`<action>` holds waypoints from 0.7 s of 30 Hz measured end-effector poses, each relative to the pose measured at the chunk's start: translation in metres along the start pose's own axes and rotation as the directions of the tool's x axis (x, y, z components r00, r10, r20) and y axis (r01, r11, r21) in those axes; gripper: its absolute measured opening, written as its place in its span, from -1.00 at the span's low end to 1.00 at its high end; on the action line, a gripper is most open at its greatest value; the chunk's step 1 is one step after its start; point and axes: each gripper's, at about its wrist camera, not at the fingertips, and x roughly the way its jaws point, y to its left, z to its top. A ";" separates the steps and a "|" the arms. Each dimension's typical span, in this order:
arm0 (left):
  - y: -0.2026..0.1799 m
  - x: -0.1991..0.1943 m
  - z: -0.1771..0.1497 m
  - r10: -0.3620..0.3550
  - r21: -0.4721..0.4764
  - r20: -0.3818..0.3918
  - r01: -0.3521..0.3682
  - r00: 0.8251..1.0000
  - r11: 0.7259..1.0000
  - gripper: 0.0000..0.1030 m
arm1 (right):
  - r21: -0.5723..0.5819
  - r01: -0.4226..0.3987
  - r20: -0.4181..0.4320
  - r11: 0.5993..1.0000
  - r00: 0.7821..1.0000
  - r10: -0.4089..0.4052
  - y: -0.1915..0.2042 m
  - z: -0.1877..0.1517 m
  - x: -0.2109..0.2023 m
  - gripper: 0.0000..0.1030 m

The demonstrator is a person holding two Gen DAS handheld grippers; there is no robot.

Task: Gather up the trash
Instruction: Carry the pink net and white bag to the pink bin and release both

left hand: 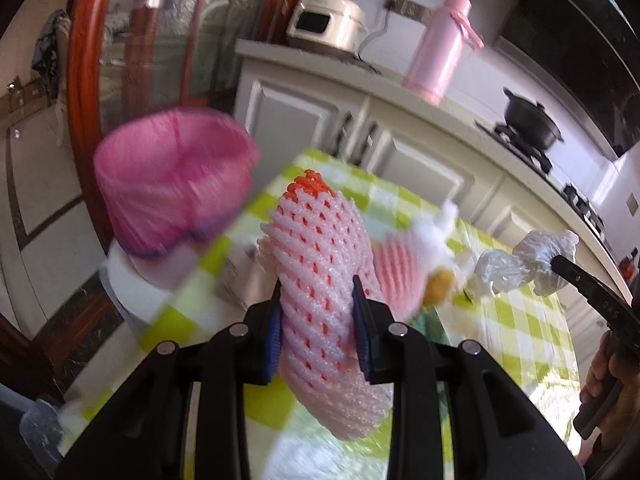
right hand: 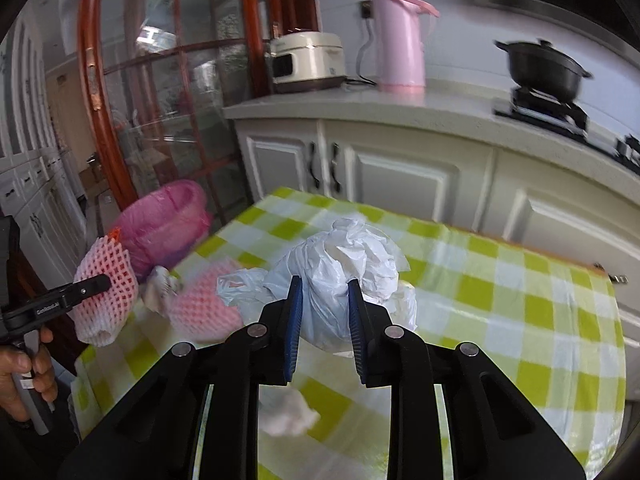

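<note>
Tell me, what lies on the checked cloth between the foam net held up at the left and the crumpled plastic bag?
In the right wrist view, between the pink foam fruit net and the white crumpled plastic bag lie a white wad and a second pink foam net, on the green-checked tablecloth.

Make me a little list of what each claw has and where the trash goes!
left claw: shut on the foam fruit net, lifted above the table
right claw: shut on the crumpled plastic bag
trash bin: pink-lined bin beside the table's left edge
table: green and white checked cloth
left on table: another foam net, a white tissue
counter behind: pink thermos, rice cooker, black pot
</note>
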 end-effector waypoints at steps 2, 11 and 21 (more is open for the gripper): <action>0.014 -0.007 0.019 0.030 -0.006 0.045 -0.030 0.999 1.000 -0.43 | -0.020 -0.053 0.021 0.998 0.998 0.053 0.019 0.022 0.011 -0.53; 0.092 -0.006 0.117 0.174 -0.024 0.176 -0.172 0.969 0.985 -0.43 | -0.055 -0.289 0.019 0.956 0.957 0.290 0.124 0.124 0.120 -0.53; 0.158 0.029 0.163 0.203 -0.072 0.145 -0.195 0.968 0.978 -0.41 | -0.013 -0.417 -0.091 0.909 0.905 0.415 0.203 0.154 0.227 -0.53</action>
